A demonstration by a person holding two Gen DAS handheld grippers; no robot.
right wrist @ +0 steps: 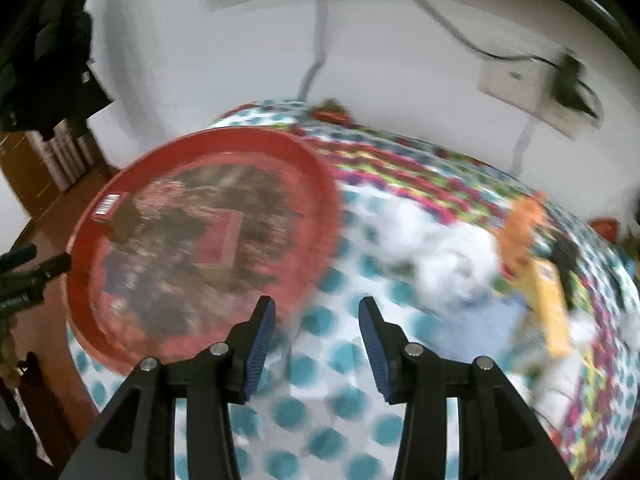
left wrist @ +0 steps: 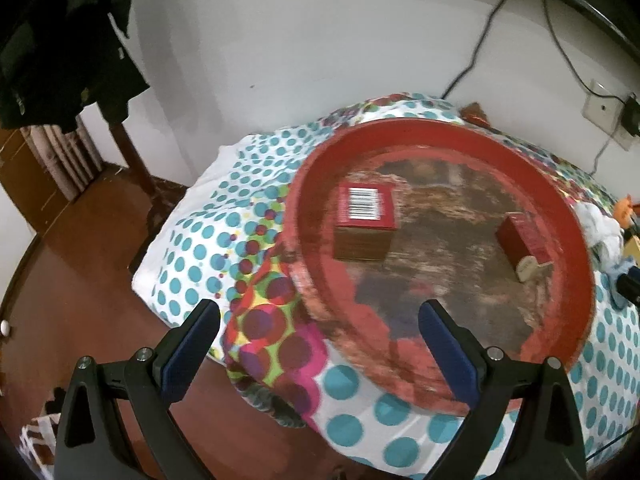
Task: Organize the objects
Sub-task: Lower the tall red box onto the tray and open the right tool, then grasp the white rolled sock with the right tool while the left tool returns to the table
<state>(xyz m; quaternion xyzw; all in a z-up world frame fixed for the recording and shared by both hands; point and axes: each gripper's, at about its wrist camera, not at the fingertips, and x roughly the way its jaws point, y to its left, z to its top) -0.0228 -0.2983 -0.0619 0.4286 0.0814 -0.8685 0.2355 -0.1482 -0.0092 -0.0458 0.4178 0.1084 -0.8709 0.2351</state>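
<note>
A round red tray [left wrist: 576, 240] with a worn brown middle lies on the dotted bedspread [left wrist: 200, 240]. Two red boxes lie in it: one with a barcode [left wrist: 366, 210] at the left, one [left wrist: 524, 240] at the right. My left gripper [left wrist: 320, 322] is open and empty above the tray's near rim. In the blurred right wrist view the tray [right wrist: 320, 200] is at the left with both boxes [right wrist: 110, 210] [right wrist: 220, 244]. My right gripper [right wrist: 316, 320] is open and empty over the bedspread [right wrist: 320, 400] beside the tray.
A pile of loose things lies on the bed to the right: a white cloth [right wrist: 452, 256], an orange item [right wrist: 524, 224], a yellow item [right wrist: 554, 312]. Cables and a wall socket [right wrist: 520, 88] are behind. Wooden floor [left wrist: 80, 260] and furniture are at the left.
</note>
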